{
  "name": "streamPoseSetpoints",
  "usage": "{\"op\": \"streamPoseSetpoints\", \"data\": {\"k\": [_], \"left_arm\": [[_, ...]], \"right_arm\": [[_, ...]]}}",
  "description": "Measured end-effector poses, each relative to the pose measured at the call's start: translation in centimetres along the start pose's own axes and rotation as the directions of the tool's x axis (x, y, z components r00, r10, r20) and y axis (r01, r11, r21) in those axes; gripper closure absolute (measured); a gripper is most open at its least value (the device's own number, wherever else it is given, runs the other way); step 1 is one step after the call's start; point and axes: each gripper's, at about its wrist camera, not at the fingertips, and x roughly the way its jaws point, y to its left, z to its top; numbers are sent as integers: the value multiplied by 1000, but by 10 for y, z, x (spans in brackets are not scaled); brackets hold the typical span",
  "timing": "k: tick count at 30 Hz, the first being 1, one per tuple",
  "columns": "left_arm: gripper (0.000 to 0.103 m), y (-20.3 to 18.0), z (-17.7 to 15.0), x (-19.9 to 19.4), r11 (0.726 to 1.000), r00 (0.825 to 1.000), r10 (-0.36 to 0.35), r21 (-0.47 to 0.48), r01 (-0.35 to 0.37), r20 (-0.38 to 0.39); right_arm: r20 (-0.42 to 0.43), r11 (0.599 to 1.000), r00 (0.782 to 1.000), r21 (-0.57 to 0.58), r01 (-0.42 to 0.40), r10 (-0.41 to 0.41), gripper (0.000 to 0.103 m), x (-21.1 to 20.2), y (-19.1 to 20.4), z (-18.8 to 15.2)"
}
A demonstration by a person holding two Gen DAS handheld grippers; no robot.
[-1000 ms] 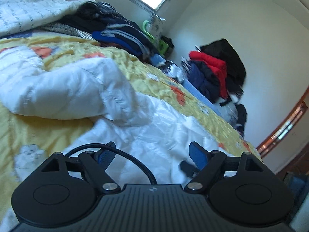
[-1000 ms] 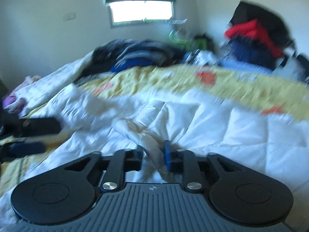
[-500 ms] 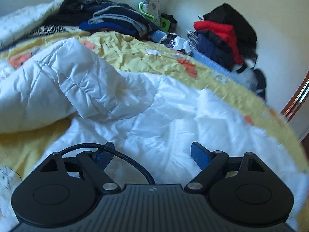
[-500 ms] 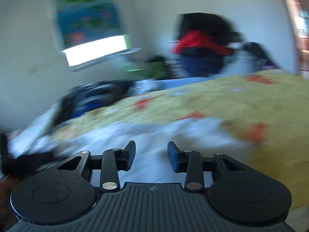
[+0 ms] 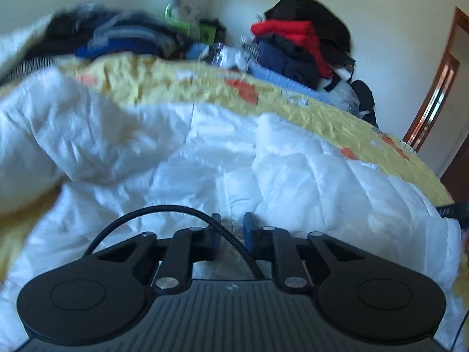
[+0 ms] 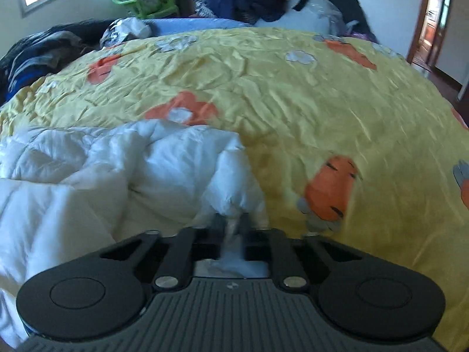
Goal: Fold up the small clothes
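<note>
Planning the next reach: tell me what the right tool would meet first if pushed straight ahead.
The right tool, already pinching the white puffy garment, would likely run into more of it, then the yellow bedspread; depth is unclear.

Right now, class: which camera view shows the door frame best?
The left wrist view: the brown door frame runs down the right edge, sharp against the wall. The right wrist view catches only the door frame's upper part in the top right corner.
</note>
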Motion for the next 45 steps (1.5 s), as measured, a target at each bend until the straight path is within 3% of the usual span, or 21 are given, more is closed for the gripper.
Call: {"op": "streamPoseSetpoints", "data": {"k": [3,6,11,13,15,16,18,19,20,23,27,28,29,31,35,37,40,42,44,45], "left_arm": [[92,2,-1,-27,1000,994,-4,-10,6,105],[93,10,-1,-35,999,988,32,-49,-25,149],[93,13,-13,-6,991,989,132,-21,-131,69],[91,20,-17,-2,996,996,72,-51,-70,43],[89,29,-16,-7,992,998,18,-129,-9,63],[86,36,-14,-11,983,997,8,-183,6,78],[61,49,-9,-17,959,994,-5,-282,37,113],[34,53,-6,-17,949,992,-2,-313,42,127],[25,54,-3,-17,946,990,4,-321,42,141],[25,47,5,-6,957,989,-50,-277,88,140],[29,22,6,27,972,993,-114,-208,112,-2],[63,15,4,31,976,993,-120,-183,115,-16],[78,7,3,33,984,994,-107,-148,102,-30],[87,-6,2,23,993,997,-81,-88,81,1],[88,-10,3,-17,997,985,-63,-33,69,163],[88,-7,-1,-9,1000,989,-16,-10,18,149],[88,-7,-12,23,999,998,44,13,-45,51],[88,-11,-16,23,998,996,51,25,-53,73],[84,-10,-17,17,999,995,43,8,-44,91],[82,-8,-16,16,999,994,36,-7,-36,104]], "right_arm": [[141,995,990,102,-17,2,101,-23,-21,0],[258,983,966,185,-15,-34,101,-35,-39,-5],[242,953,968,303,-9,-68,101,-2,-56,-20],[232,943,969,333,3,-86,99,12,-62,-27],[231,921,973,382,-70,-21,89,23,-71,-33],[244,914,970,392,-100,2,84,19,-76,-36],[280,916,960,384,-116,5,79,2,-83,-41],[308,921,951,368,-125,6,76,-11,-85,-44],[339,931,941,341,-132,9,75,-25,-86,-49],[388,940,917,271,-207,89,72,-58,-87,-61],[337,947,914,143,-287,226,73,-66,-71,-73],[322,952,919,125,-280,228,73,-65,-66,-74],[309,959,926,112,-261,216,73,-61,-62,-76],[278,962,936,104,-251,214,73,-53,-59,-78],[249,979,948,2,-205,198,73,-50,-49,-87],[239,989,960,-18,-147,147,74,-44,-45,-92],[226,997,971,-9,-73,73,74,-24,-45,-91],[214,998,975,2,-55,53,75,-27,-45,-82],[278,994,958,56,-93,74,69,-47,-51,-78],[315,991,944,51,-123,101,72,-55,-51,-77]]}}
